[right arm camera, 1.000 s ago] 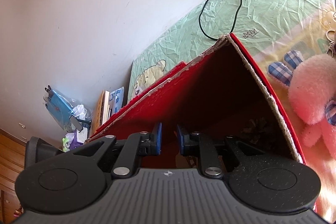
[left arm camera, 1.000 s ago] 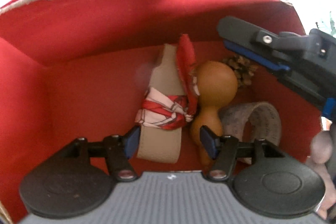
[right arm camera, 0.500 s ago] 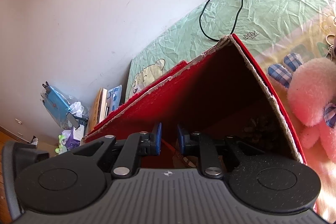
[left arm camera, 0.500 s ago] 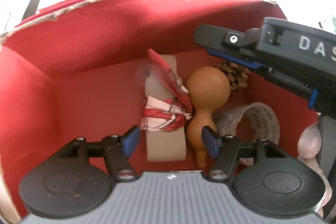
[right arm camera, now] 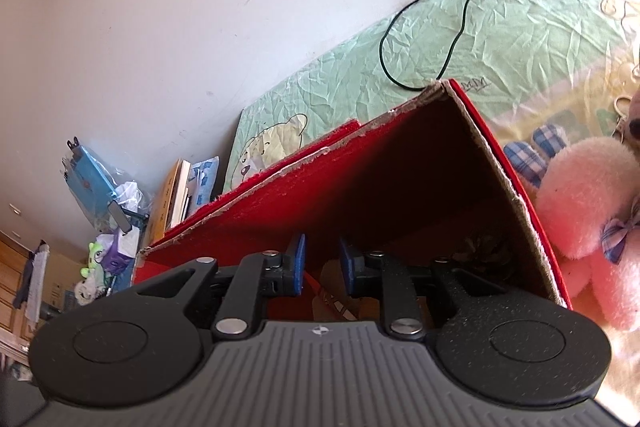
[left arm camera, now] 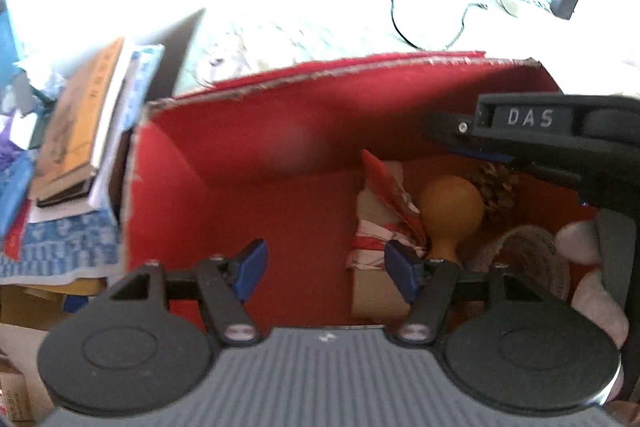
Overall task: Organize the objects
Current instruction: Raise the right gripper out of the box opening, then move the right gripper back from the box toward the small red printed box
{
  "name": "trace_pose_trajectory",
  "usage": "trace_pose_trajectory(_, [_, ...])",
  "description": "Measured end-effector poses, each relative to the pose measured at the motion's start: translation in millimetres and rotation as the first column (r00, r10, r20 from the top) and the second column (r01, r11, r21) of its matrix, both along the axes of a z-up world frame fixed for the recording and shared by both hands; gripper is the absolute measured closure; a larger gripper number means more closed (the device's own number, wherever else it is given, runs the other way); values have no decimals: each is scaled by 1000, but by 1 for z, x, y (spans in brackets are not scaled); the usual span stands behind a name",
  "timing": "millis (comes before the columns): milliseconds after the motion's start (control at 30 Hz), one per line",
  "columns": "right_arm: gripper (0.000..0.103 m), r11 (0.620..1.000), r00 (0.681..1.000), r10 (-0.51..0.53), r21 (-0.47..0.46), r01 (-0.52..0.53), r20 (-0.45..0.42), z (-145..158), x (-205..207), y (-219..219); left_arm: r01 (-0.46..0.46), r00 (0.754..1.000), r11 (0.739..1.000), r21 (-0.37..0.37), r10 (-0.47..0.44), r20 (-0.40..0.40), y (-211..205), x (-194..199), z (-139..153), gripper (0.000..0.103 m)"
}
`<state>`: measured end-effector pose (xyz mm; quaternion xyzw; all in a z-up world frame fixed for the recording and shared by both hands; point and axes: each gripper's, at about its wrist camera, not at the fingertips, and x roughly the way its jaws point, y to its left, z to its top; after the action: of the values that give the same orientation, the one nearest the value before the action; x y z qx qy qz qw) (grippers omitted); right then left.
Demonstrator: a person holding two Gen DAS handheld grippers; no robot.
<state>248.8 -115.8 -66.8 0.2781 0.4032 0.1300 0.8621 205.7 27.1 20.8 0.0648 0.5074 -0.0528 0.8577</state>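
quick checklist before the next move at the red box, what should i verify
1. Left tongs empty and open: ok, nothing sits between the blue pads.
2. Right tongs empty: ok, a narrow gap, nothing held.
3. Gourd, belt, pinecone and tape roll inside the box: ok.
4. Pink plush boxed: not ok, it lies outside beside the box wall.
5. Floor space left in the box: ok, bare red floor on the left.
6. Right tongs clear of the contents: cannot tell, depth unclear.
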Motion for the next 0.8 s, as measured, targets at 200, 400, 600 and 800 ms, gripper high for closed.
trace_pose_trajectory(200, [80,993,999,20,-119,-15,41,10,-4,11,-46,996,998,52,42,79,12,-18,10,35])
trace_pose_trajectory(400, [80,977,994,34,-213,-11,106,21,-20,10,-100,987,992,80,88,138,9,-29,12,34])
trace_pose_trajectory(600, [77,976,990,33,-220,-3,134,23,-41,0,-174,975,981,87,159,154,9,-36,16,34])
trace_pose_trajectory(800, [74,969,979,53,-248,-3,195,36,-64,-11,-205,967,975,83,189,172,-1,-48,22,34])
